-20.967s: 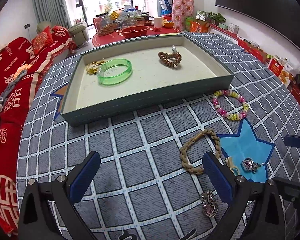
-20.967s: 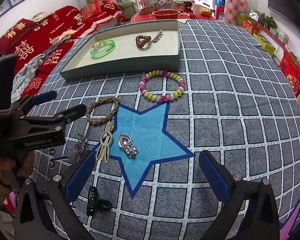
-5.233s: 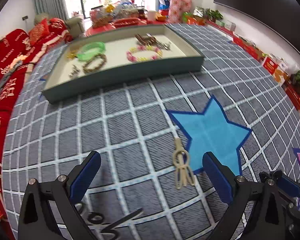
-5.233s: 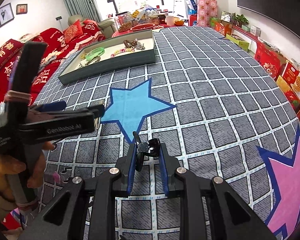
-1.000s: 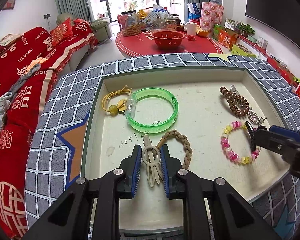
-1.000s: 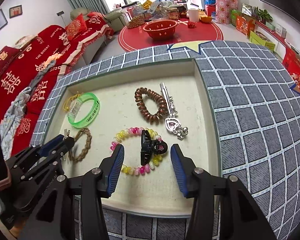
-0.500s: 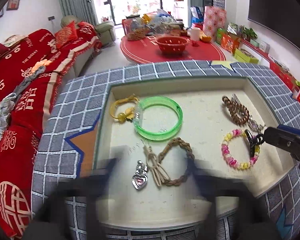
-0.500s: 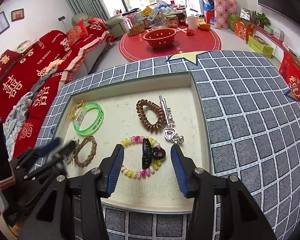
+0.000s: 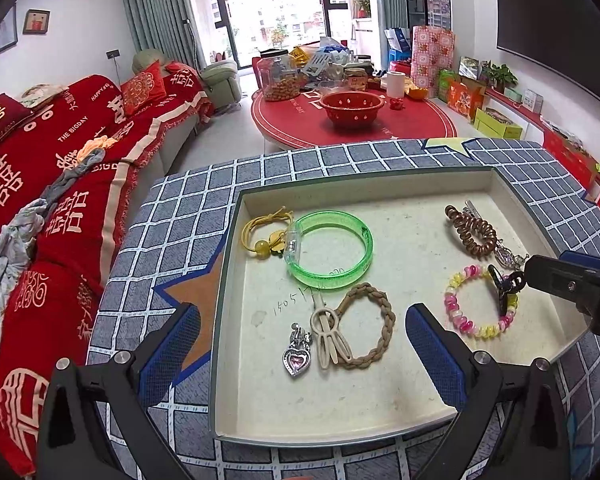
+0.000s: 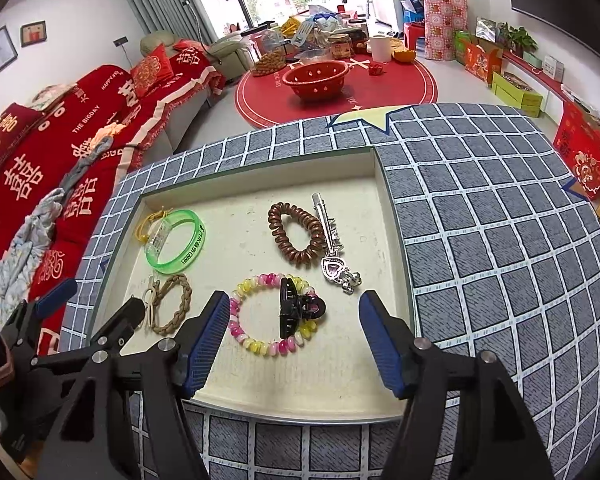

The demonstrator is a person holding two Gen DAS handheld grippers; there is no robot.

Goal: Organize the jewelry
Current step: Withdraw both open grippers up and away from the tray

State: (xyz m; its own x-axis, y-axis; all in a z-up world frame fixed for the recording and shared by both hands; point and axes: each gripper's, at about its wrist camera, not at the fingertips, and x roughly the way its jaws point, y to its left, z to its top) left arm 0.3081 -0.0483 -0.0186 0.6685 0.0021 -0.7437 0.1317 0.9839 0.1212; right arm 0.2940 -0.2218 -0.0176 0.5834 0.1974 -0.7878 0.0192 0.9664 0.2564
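A grey checked tablecloth (image 9: 172,216) carried the shallow tray (image 9: 224,320), the landmark for everything else. Above the tray's near rim the left gripper (image 9: 302,346) hung with its blue-padded jaws wide apart and nothing between them; the right gripper (image 10: 292,330) hung likewise over the tray's near rim, jaws spread and empty.

Inside the tray, a green bangle (image 9: 329,254) lay toward the far left corner, touching a yellow cord tie (image 9: 266,234) beside the tray's left wall. A pink-and-yellow beaded bracelet (image 10: 274,314) lay near the tray's front right, with a black claw clip (image 10: 298,312) resting across it. A brown coil hair tie (image 10: 294,234) sat toward the tray's far right, a silver clip (image 10: 328,220) touching its side and a heart charm (image 10: 336,270) just below that. Near the tray's front left lay a braided tan band (image 9: 366,326), a beige hair clip (image 9: 332,340) overlapping it, and a second heart pendant (image 9: 297,356) just beside the clip.
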